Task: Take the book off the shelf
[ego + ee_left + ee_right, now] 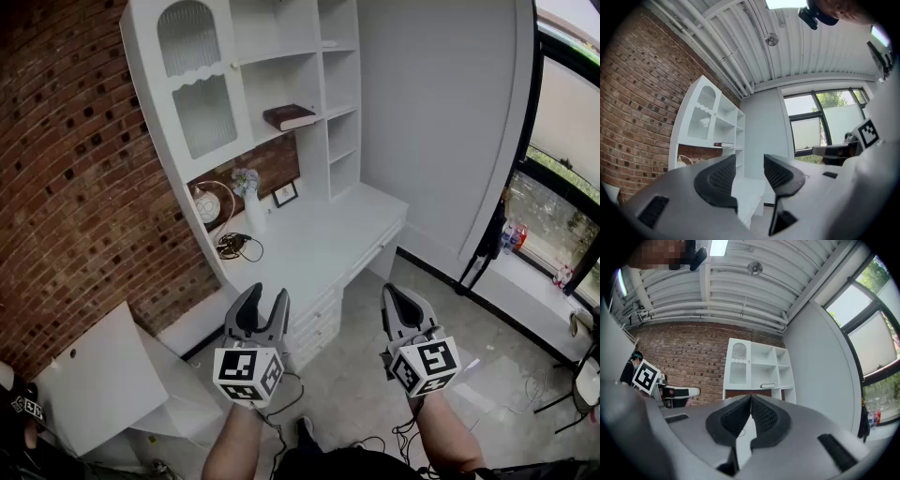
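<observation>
The book point(289, 117) is dark and has a hard cover, I think. It lies flat on its side, all alone, in a middle box of the white shelf point(334, 112). A little door with glass is next to it at 9 o'clock.

A book like this is most likely stiff, so it will not bend or flop. It may be a bit heavy for its size. The cover looks smooth, so it could slip if the hold is weak. It will not break easily, but the pages could fall open if only the top cover is grabbed. The best place to hold it looks like the front edge that faces the room, with one jaw under the book and one on top, so all the pages get squeezed together.

The left tongs point(265, 305) have their jaws apart, with nothing between them. The right tongs point(390, 292) have their jaws pressed together, and they hold nothing.

In the head view, the book is at about 12 o'clock from the left tongs and about 11 o'clock from the right tongs. It is well apart from both. The white desk point(319, 248) lies between the tongs and the book.
</observation>
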`<state>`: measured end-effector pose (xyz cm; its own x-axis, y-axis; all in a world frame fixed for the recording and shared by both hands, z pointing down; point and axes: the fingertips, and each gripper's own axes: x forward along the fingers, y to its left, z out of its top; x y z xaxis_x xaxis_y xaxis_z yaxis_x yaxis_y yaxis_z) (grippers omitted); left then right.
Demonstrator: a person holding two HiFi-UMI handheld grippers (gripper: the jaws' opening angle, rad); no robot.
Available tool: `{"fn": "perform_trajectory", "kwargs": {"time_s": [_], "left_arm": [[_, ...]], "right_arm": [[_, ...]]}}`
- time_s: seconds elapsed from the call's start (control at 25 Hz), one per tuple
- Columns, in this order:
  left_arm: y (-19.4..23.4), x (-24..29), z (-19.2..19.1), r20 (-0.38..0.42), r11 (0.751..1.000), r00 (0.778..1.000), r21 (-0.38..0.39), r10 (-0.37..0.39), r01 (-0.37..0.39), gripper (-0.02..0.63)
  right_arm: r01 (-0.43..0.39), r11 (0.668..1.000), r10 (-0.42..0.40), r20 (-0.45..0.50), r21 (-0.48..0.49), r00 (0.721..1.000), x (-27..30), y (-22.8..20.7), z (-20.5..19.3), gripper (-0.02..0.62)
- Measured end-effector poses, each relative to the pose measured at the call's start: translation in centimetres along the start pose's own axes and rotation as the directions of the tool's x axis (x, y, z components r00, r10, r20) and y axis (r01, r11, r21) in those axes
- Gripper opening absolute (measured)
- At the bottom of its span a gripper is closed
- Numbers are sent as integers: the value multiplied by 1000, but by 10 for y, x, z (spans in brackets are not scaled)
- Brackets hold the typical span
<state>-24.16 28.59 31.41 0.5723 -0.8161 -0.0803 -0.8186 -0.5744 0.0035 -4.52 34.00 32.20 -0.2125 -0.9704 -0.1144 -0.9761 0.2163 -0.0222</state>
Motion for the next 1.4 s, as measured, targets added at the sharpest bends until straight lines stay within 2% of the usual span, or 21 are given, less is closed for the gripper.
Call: {"fn": "perform_trajectory", "kwargs": {"time_s": [0.24, 0.44, 0.52, 0.6, 0.72, 0.88, 1.04, 1.24, 1.4], "left_arm": [[10, 8, -7, -6, 1000, 1000, -9, 6, -6, 187], [29, 28, -12, -6, 999, 999, -23, -38, 38, 187], [39, 38, -12, 6, 998, 999, -17, -54, 54, 187], [52, 50, -12, 13, 998, 998, -11, -62, 62, 189], [77, 69, -12, 15, 997, 997, -16, -80, 80, 202], [116, 93, -14, 21, 994, 994, -15, -106, 106, 207], [151, 116, -23, 20, 992, 994, -55, -109, 110, 207], [161, 150, -35, 12, 990, 993, -78, -121, 122, 207], [162, 176, -45, -5, 991, 994, -70, -113, 113, 207]], "right_arm": [[8, 1000, -8, -21, -3, 1000, 11, -6, -9, 0], [44, 999, -44, -11, -2, 999, 34, -11, -13, 2], [60, 998, -60, 8, 1, 998, 46, -14, -10, 33], [78, 997, -78, 9, -4, 997, 61, -16, -10, 101], [105, 994, -105, 13, -14, 994, 89, -17, -8, 127], [135, 990, -134, 27, -29, 991, 129, -10, -4, 134], [158, 986, -157, 21, -58, 987, 159, -5, -4, 143], [193, 975, -195, -2, -108, 981, 176, -26, -13, 144], [187, 977, -188, 3, -97, 982, 196, -49, -22, 144]]}}
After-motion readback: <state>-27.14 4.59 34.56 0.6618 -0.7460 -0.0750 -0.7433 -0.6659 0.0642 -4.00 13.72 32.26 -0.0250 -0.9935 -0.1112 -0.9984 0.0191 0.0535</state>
